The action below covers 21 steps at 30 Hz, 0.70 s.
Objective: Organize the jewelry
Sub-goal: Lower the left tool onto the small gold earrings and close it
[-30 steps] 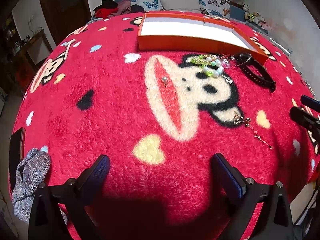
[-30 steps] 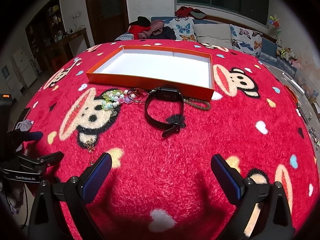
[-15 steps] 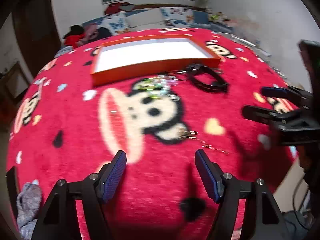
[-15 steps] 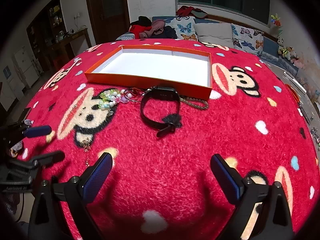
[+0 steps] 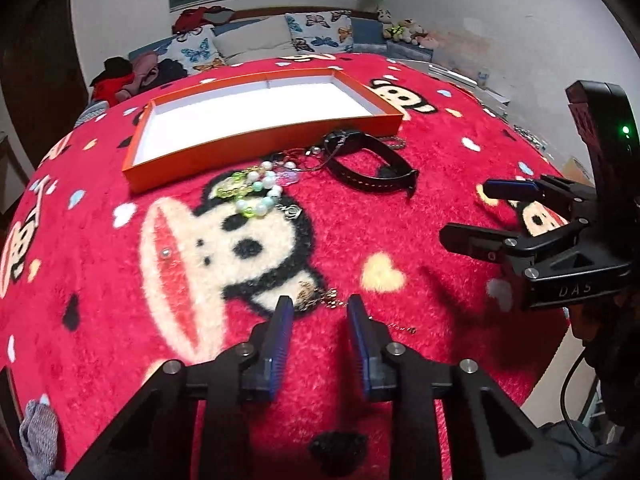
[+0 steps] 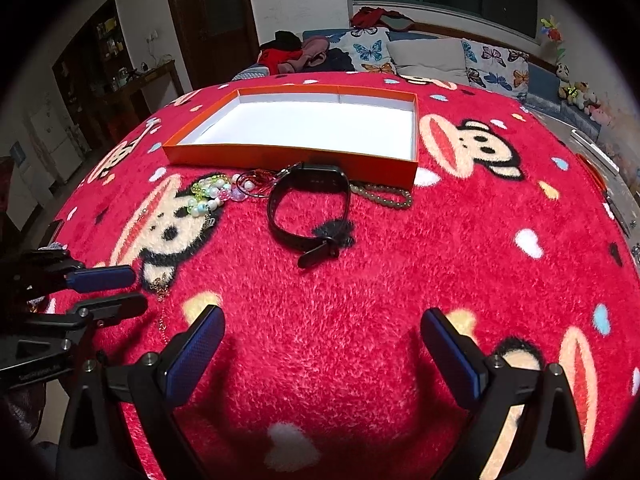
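An empty orange tray (image 5: 224,156) (image 6: 280,154) with a white floor lies at the back of the red blanket. In front of it lie a green and white bead bracelet (image 5: 256,192) (image 6: 206,196), a black watch (image 5: 372,168) (image 6: 308,208), a brown bead string (image 6: 384,196) and a thin gold chain (image 5: 320,296) (image 6: 160,284). My left gripper (image 5: 319,312) (image 6: 116,292) has its jaws narrowed around the chain's pendant end, still a little apart. My right gripper (image 6: 320,344) (image 5: 480,212) is wide open and empty, above the blanket in front of the watch.
A small silver stud (image 5: 165,253) lies on the monkey print. A grey cloth (image 5: 38,440) hangs at the blanket's near left edge. A sofa with butterfly cushions (image 6: 420,56) stands behind the blanket. The blanket's edge drops away at the right (image 5: 560,352).
My left gripper has swung right and forward to the gold chain and narrowed its jaws from wide open. My right gripper has hardly moved.
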Available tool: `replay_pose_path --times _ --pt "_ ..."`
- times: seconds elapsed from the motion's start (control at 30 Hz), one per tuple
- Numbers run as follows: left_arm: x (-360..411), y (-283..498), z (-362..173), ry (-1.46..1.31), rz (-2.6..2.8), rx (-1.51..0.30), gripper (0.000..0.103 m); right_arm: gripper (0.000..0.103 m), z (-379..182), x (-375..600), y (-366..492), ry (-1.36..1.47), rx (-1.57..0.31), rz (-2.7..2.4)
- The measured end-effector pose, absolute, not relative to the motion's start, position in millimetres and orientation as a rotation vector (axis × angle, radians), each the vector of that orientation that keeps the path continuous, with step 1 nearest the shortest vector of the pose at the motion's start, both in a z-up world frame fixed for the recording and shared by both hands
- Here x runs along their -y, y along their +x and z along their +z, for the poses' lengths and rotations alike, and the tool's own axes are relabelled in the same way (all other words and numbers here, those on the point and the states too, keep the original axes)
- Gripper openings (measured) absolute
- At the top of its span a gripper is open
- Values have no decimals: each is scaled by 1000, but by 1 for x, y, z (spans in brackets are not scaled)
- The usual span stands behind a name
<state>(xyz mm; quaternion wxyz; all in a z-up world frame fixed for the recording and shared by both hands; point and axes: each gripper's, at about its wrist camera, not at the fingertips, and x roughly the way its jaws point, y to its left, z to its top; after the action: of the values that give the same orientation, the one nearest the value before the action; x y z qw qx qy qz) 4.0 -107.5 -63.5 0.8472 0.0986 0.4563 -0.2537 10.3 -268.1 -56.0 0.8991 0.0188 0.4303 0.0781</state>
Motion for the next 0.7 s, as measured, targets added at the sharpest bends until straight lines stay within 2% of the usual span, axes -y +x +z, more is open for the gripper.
replay_pose_path --times 0.2,0.5,0.7 --pt "119 9 -69 247 -552 -957 24 103 -59 273 15 57 -894 166" --pt "126 17 -78 285 -558 -952 9 103 -62 274 19 65 -898 175" --pt "121 22 -78 269 -559 -961 8 103 -64 274 20 66 -905 177"
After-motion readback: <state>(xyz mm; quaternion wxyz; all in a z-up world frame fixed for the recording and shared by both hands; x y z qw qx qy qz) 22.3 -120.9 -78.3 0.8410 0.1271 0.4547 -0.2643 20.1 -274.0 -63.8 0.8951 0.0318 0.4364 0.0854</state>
